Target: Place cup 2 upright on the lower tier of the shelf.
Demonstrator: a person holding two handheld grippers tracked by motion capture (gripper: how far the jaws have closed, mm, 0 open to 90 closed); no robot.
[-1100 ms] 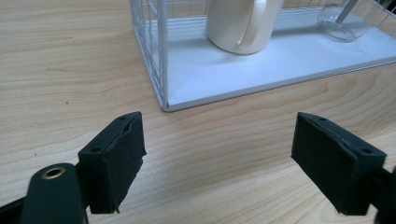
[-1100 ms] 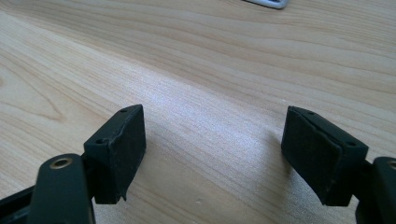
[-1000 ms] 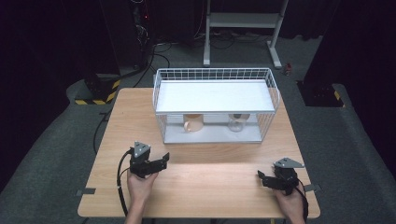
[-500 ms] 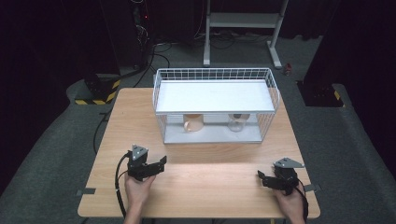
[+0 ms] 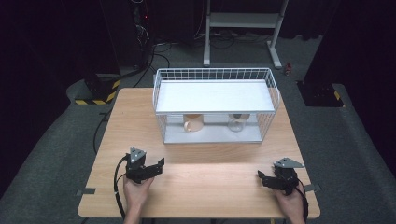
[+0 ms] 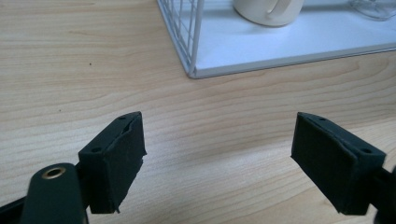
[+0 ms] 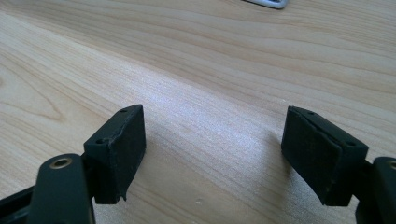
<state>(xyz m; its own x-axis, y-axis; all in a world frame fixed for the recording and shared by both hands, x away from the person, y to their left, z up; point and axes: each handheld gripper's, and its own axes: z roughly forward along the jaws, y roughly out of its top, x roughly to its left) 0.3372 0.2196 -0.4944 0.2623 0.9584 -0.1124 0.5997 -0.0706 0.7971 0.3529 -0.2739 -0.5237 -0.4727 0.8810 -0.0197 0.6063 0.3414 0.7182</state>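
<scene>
1. My left gripper (image 5: 159,164) sits low over the table (image 5: 210,186), near the front edge on my left side. Its jaws stand wide apart and hold nothing. I see only bare wood between them in the left gripper view.

2. My right gripper (image 5: 261,177) sits near the front edge on my right side. Its jaws are wide too, with only wood between them. I think both wait like this so they are ready to reach in.

3. Past the grippers stands a white wire rack (image 5: 215,74) in the middle of the table. Its front side is open toward me, so I can reach the low shelf without lifting anything.

4. On that low shelf stands a cream mug (image 5: 193,123), well apart from my left gripper. Its handle points toward me, which I think makes it easy to grab. The left gripper points toward that corner of the rack, so the mug looks like my next thing to get.

5. To the right of the mug on the same shelf stands a clear glass (image 5: 236,122). The top shelf is bare.
</scene>
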